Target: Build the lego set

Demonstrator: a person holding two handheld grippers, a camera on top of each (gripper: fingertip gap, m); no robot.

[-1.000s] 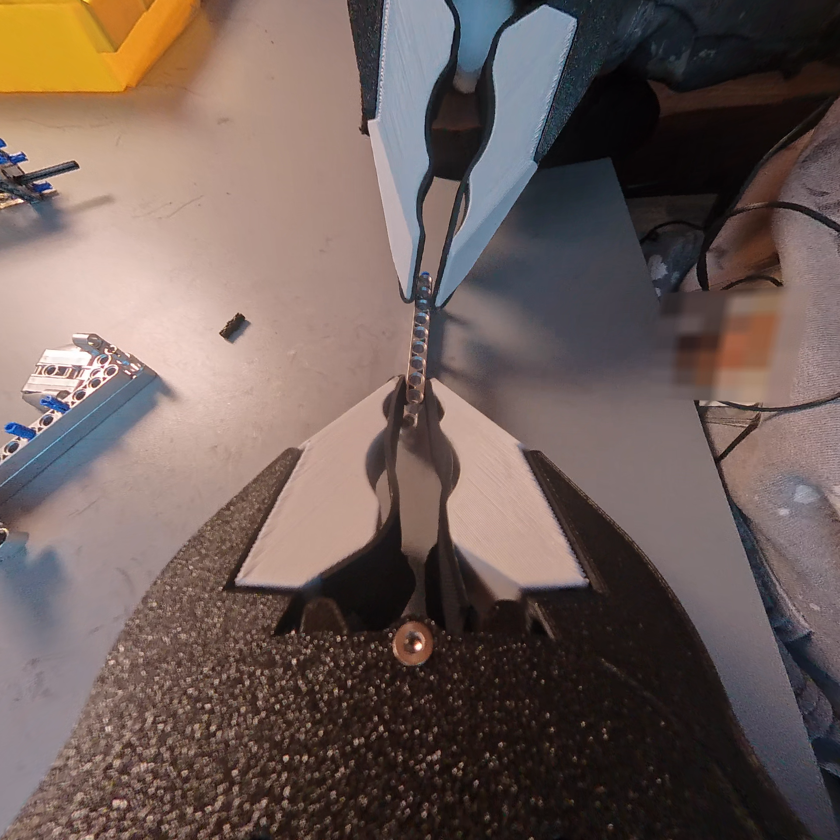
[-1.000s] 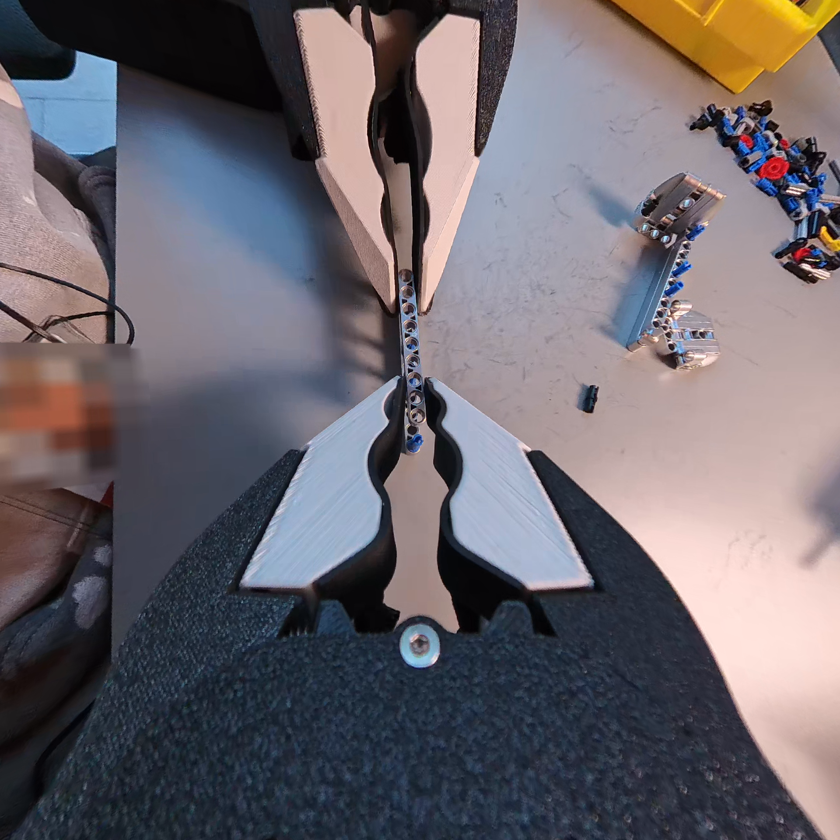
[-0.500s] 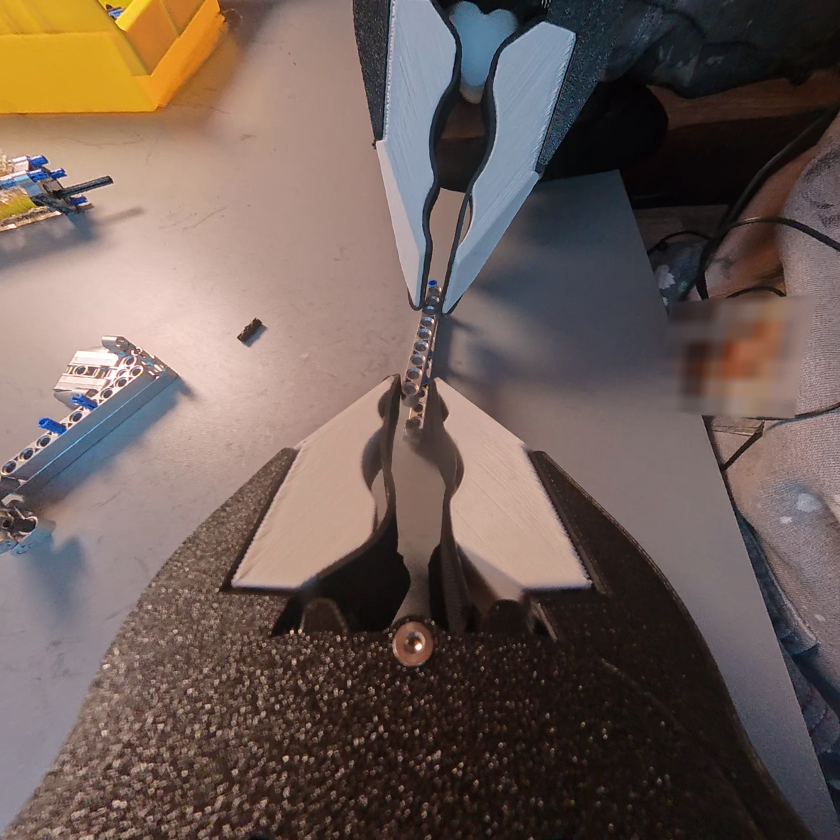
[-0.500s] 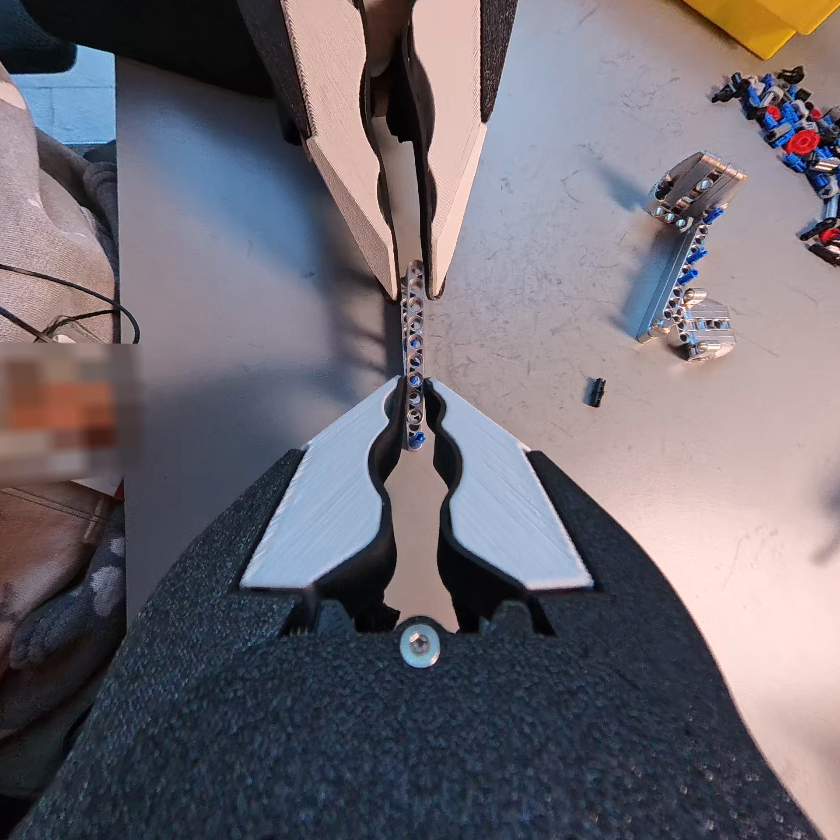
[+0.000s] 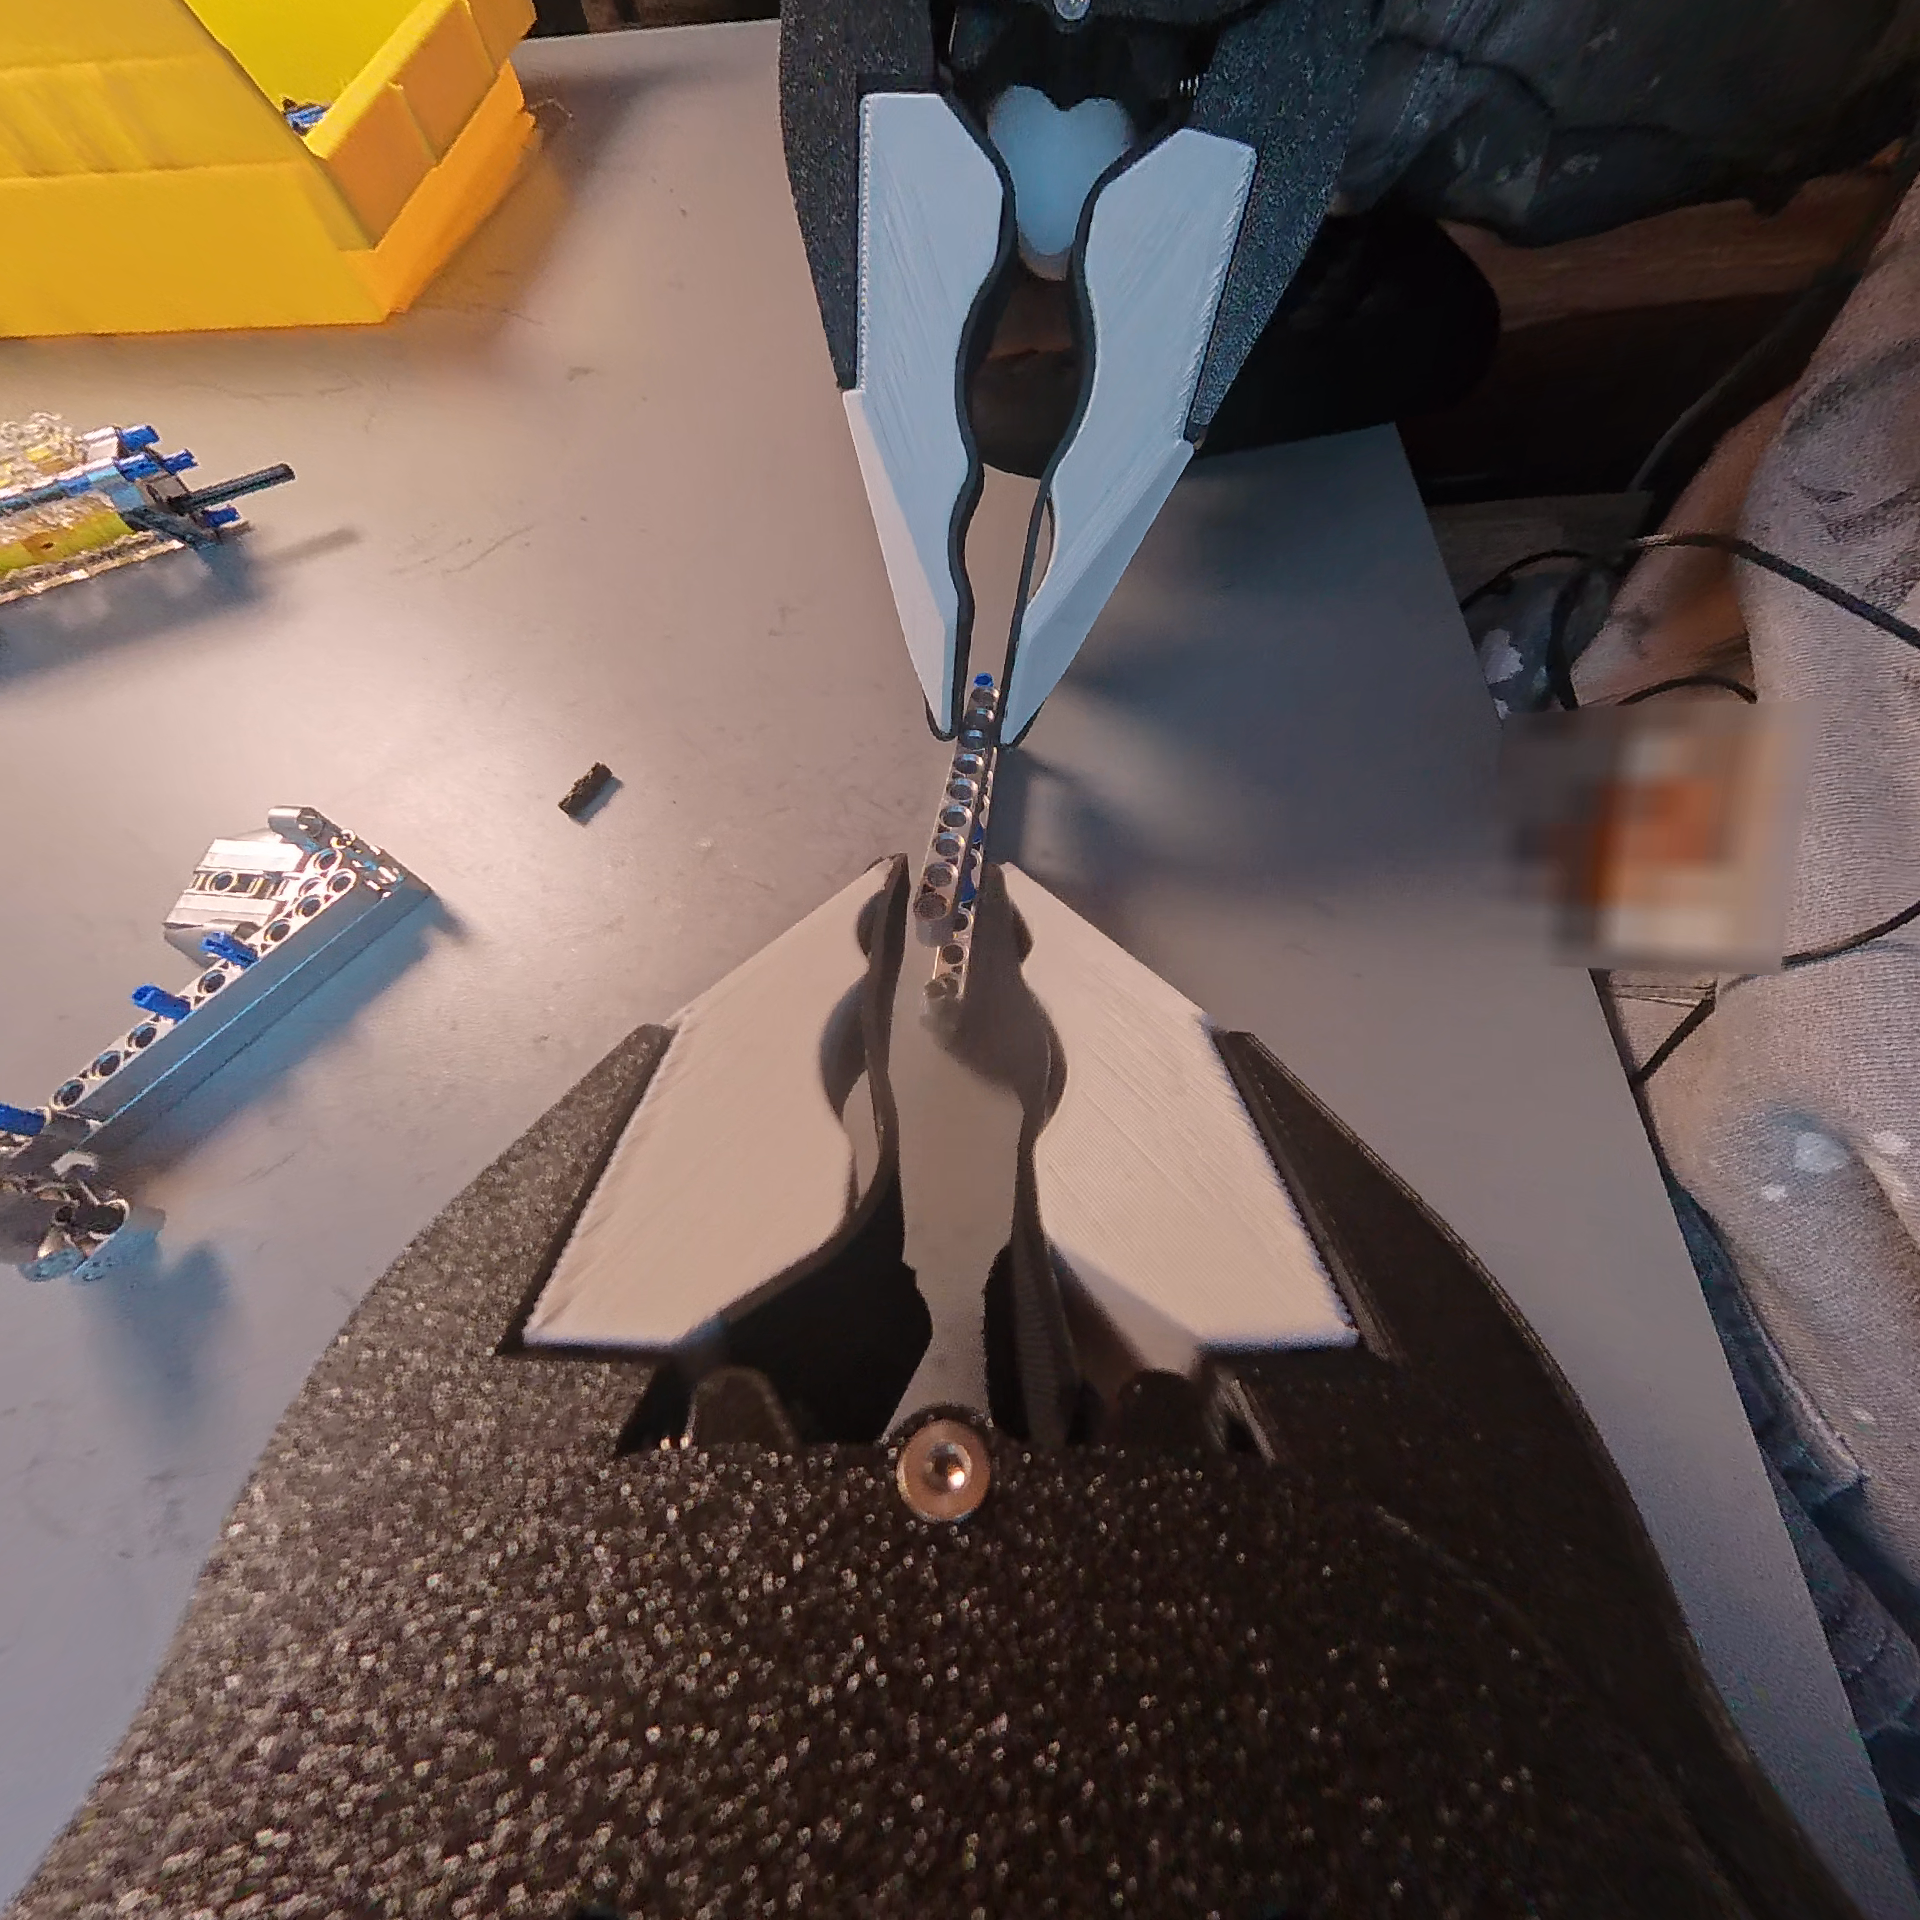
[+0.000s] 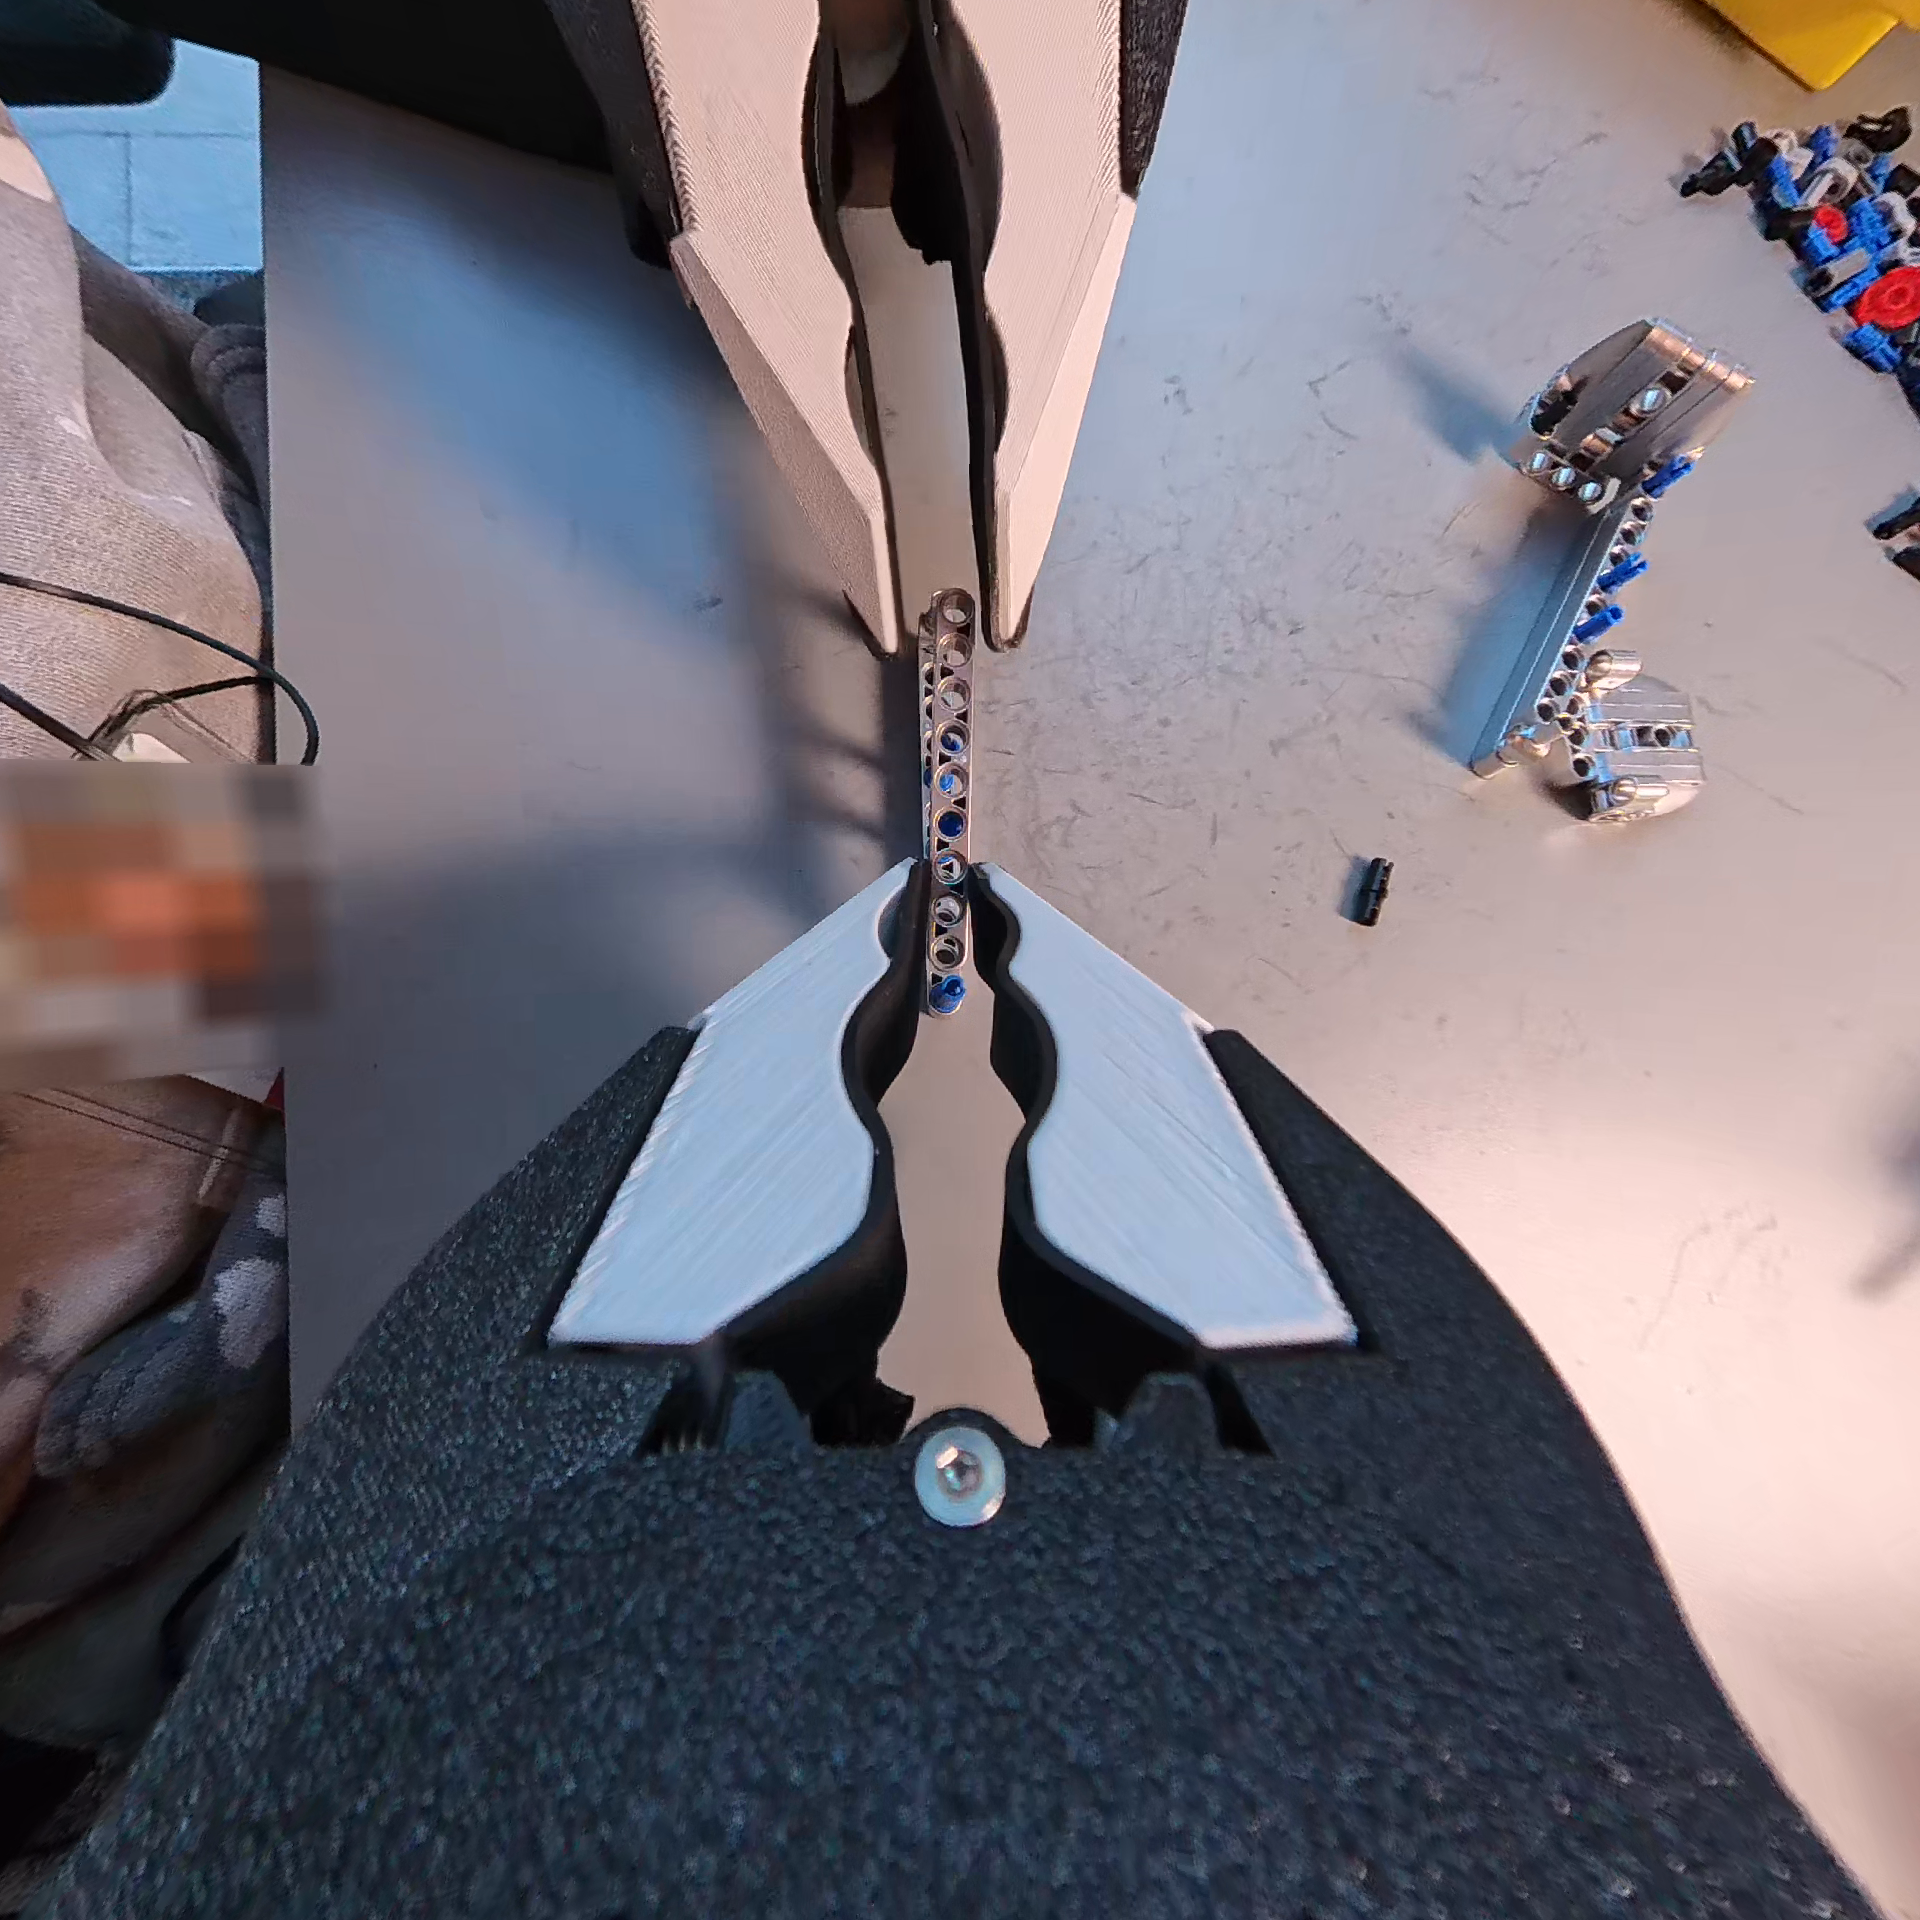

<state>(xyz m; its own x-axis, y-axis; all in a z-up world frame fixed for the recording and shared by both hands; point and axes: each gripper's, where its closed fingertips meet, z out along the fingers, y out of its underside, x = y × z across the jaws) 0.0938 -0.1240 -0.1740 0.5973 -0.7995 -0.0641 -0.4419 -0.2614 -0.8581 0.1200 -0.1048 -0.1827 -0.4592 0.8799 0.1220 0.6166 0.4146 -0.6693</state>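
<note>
Grey plastic beam [image 5: 961, 831], thin and pierced by a row of round holes, spans the gap between the two grippers above the bench [image 5: 644, 582]. In the right wrist view the right gripper [image 6: 948, 883] has its fingers [image 6: 790, 1091] pressed onto the near end of the beam [image 6: 948, 800], which carries a blue pin [image 6: 945, 994] at its last hole and another part-way along. The left gripper [image 6: 940, 639] stands opposite with its tips to either side of the far end; a narrow gap shows on each side there, so its fingers appear slightly spread rather than clamped. In the left wrist view the left gripper [image 5: 951, 883] shows the same: the beam end lies between its fingers [image 5: 727, 1122] with clearance on both sides, while the right gripper [image 5: 977, 727] pinches the other end. As a judgement, the beam is light, stiff along its length and smooth-faced, so it may pivot or slip when pinched at one end only; a hold across its flat faces near an end, clear of the pins, looks soundest, and the pins might be dislodged by a sideways knock. On the bench lie a grey assembly [image 5: 260, 956] with blue pins, a small black pin [image 5: 585, 790], a second assembly [image 5: 114, 499] and a yellow bin [image 5: 208, 177]; loose small parts [image 6: 1839, 208] lie in a heap at the far right of the right wrist view.
</note>
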